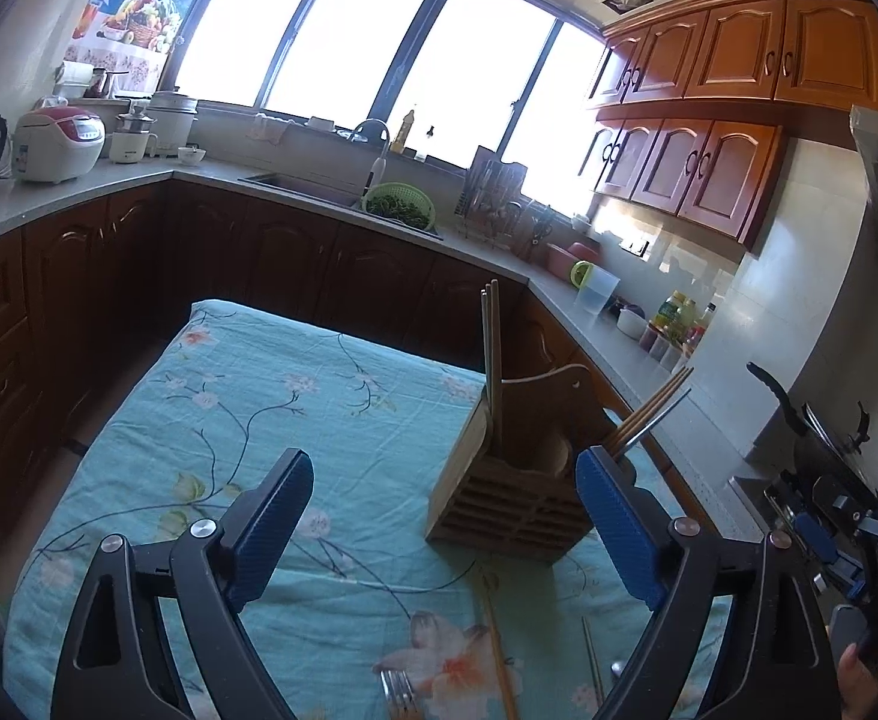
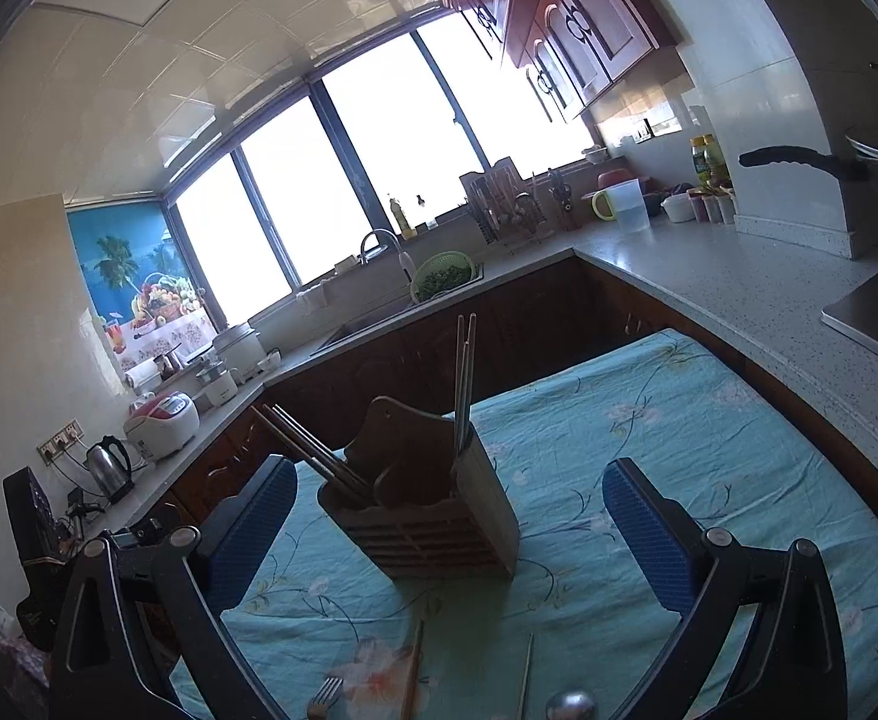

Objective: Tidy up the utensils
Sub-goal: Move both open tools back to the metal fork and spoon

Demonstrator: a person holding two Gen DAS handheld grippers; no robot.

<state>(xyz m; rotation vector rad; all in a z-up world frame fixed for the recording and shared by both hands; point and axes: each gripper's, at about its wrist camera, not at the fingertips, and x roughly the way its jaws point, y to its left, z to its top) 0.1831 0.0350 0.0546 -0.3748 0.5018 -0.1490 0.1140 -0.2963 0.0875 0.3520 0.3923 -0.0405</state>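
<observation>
Utensil sort part done, both grippers' jaws wide open, empty.
Wooden holder [image 2: 423,516] mid counter w/ chopsticks [image 2: 464,384] inside; fork [image 2: 323,697], spoon [image 2: 569,707] & loose chopstick [image 2: 412,675] left near edge.

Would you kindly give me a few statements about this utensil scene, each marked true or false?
1. Both pairs of tongs stand open with nothing between them. True: the left tongs and the right tongs are empty.
2. The wooden utensil holder lies tipped on its side. False: it stands upright on the floral tablecloth.
3. Chopsticks already stand in the holder. True: an upright bunch and a leaning bunch.
4. Every utensil has been put away. False: a fork, a wooden chopstick, a metal chopstick and a spoon lie on the cloth.
5. The green colander sits on the tablecloth. False: it sits at the sink.
</observation>
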